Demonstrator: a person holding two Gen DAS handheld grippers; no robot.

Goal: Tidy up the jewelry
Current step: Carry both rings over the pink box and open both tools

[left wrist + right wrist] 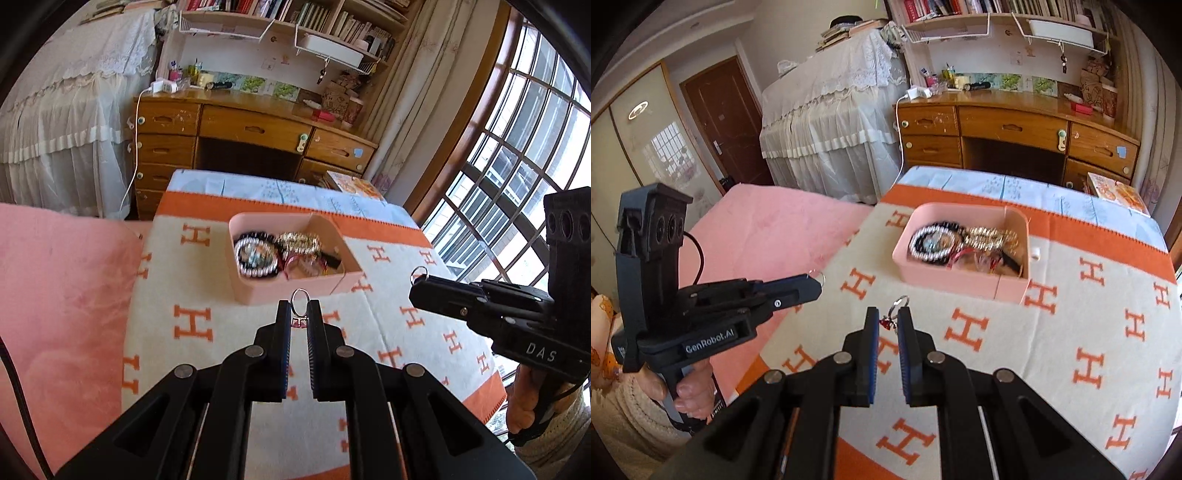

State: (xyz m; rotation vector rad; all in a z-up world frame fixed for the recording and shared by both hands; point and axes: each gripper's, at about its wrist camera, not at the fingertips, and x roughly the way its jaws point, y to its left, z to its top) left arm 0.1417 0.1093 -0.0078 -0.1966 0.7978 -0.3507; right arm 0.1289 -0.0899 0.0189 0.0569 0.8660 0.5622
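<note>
Blanket-covered table [207, 354] bears pink box [295, 284] of bracelets [258, 256]; both jaws pinching rings [300, 298]

A home bedroom: wooden desk [1015, 129], bookshelves [997, 7], lace-covered furniture [831, 110], bed under a blanket [1071, 332]

The jewelry heaped in the pink box [258, 291] was blurred, single pieces hard to tell apart. The pink blanket [66, 295] ran off the left edge.
</note>
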